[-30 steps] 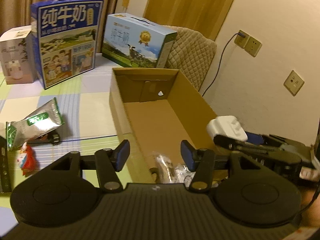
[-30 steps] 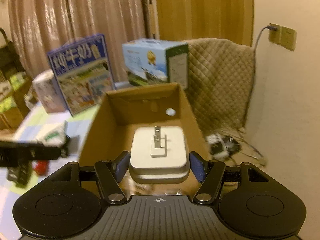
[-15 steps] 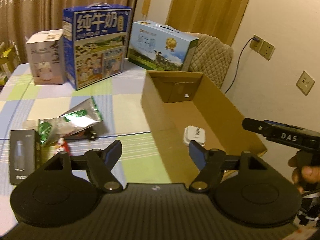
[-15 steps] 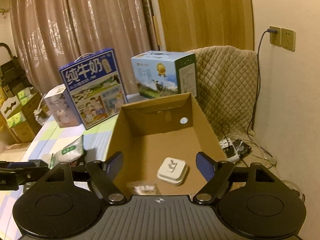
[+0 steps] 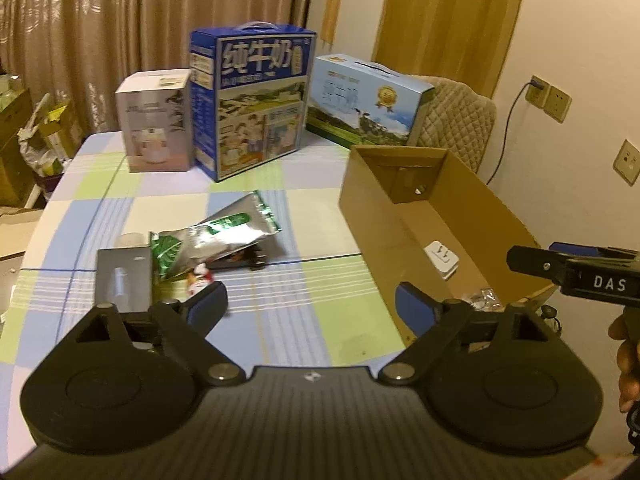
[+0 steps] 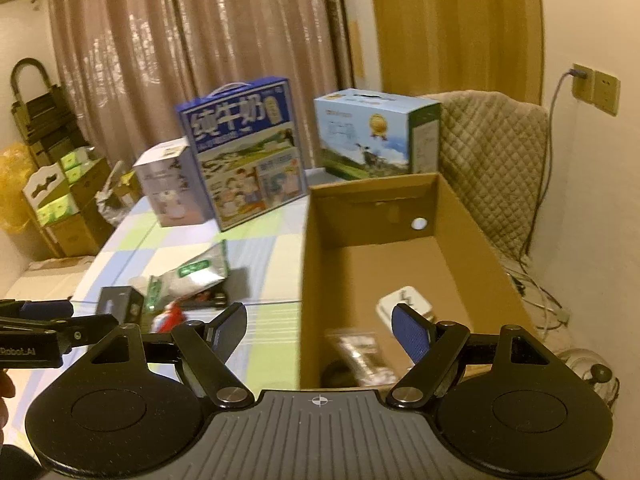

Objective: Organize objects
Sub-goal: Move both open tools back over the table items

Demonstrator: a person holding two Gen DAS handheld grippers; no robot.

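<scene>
Right now your left gripper [image 5: 310, 306] hangs over the checked tablecloth [image 5: 280, 184] just left of the cardboard box [image 5: 362, 216], its jaws still spreading apart with nothing between them. Your right gripper [image 6: 320, 330] sits over the near end of the box [image 6: 308, 280], jaws wide and empty, straddling the box's left wall. Inside the box, the white plug adapter [image 5: 442, 258] lies flat on the floor near the right wall, prongs up, and a clear crinkled packet [image 6: 360, 350] lies at the box's near end, blurred in the right view. Left of the box, well apart from it, a silver and green pouch [image 5: 216, 240] rests tilted on a dark flat thing, with a small red and white figure [image 5: 200, 280] just below it and a grey box [image 5: 124, 278] touching the pouch's left end. Beyond the cardboard box, at the table's far side, stand a blue milk carton [image 5: 256, 100], a lighter blue carton [image 5: 360, 100] and a white box [image 5: 156, 124]. A quilted chair back [image 6: 488, 160] rises behind the box's far right corner.
</scene>
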